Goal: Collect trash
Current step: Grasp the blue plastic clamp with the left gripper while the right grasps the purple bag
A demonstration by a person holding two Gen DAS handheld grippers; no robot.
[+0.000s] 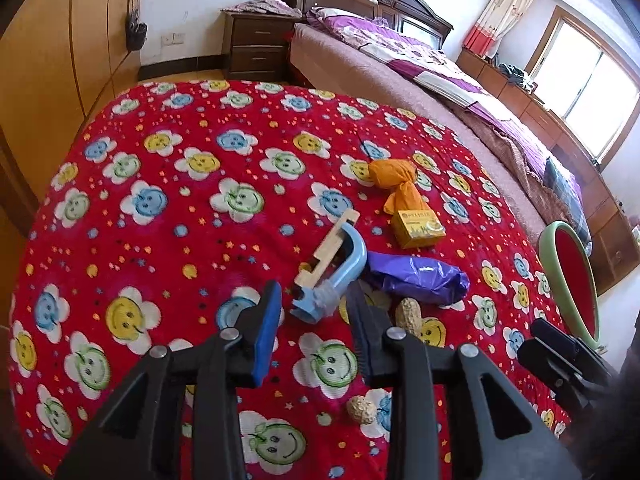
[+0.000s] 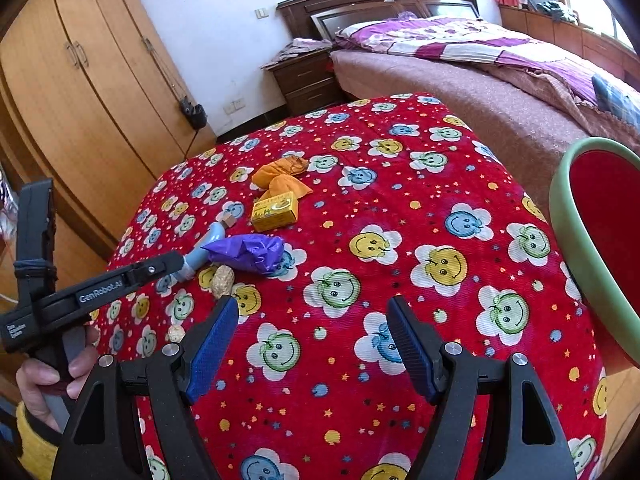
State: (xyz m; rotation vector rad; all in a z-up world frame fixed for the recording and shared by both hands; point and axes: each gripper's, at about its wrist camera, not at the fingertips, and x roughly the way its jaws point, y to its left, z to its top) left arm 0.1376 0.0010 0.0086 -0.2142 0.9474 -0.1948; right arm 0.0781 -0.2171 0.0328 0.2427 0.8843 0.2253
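Left gripper [image 1: 316, 304] hovers part-open just before the blue clamp [image 1: 340, 264], nothing pinched; right gripper [image 2: 312, 320] gapes wide, empty, over the red cloth [image 2: 400, 208]; green basin [image 2: 576, 216] alongside

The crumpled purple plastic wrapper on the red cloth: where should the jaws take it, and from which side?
Grip the crumpled purple plastic wrapper across its narrow width near the middle, coming from above. It lies flat and elongated; a peanut shell sits at its near side and a light blue plastic clamp at its left end, so the top is probably freest.
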